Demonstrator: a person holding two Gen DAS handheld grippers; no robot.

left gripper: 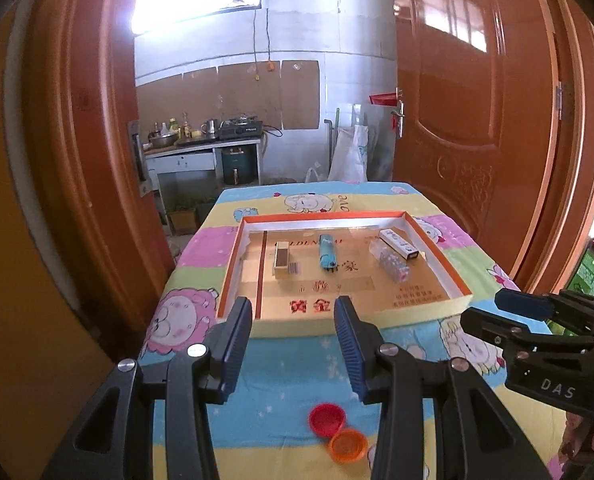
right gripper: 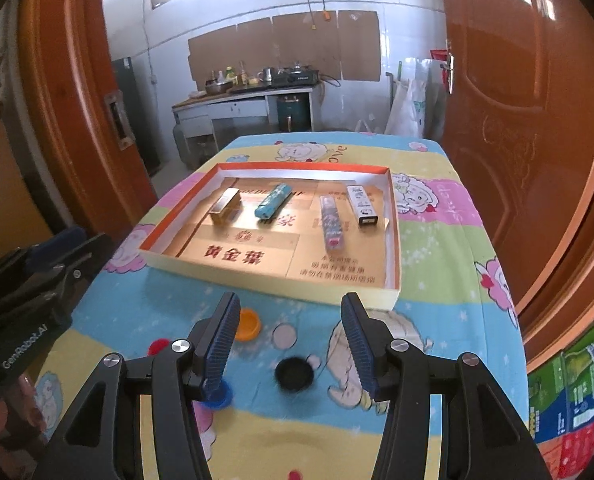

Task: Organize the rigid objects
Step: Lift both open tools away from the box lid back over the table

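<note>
A shallow box tray (left gripper: 233, 264) (right gripper: 257, 276) with an orange rim lies on the cartoon tablecloth. Inside it lie a gold box (left gripper: 283, 260) (right gripper: 225, 206), a blue lighter (left gripper: 326, 252) (right gripper: 273, 200), a clear dotted lighter (left gripper: 389, 260) (right gripper: 331, 224) and a white lighter (left gripper: 399, 244) (right gripper: 361, 204). Loose bottle caps sit in front of the tray: red (left gripper: 327, 420), orange (left gripper: 348, 445) (right gripper: 249, 324), white (right gripper: 285, 335), black (right gripper: 295, 374) and blue (right gripper: 219, 396). My left gripper (left gripper: 293, 304) (right gripper: 85, 244) hovers open near the tray's front left. My right gripper (right gripper: 290, 298) (left gripper: 493, 312) hovers open above the caps, empty.
The table's left and right edges drop off beside brown wooden doors (left gripper: 477, 140). Behind the table a doorway opens onto a kitchen counter (right gripper: 241, 98) with pots. Colourful cartons (right gripper: 577, 392) stand on the floor at the right.
</note>
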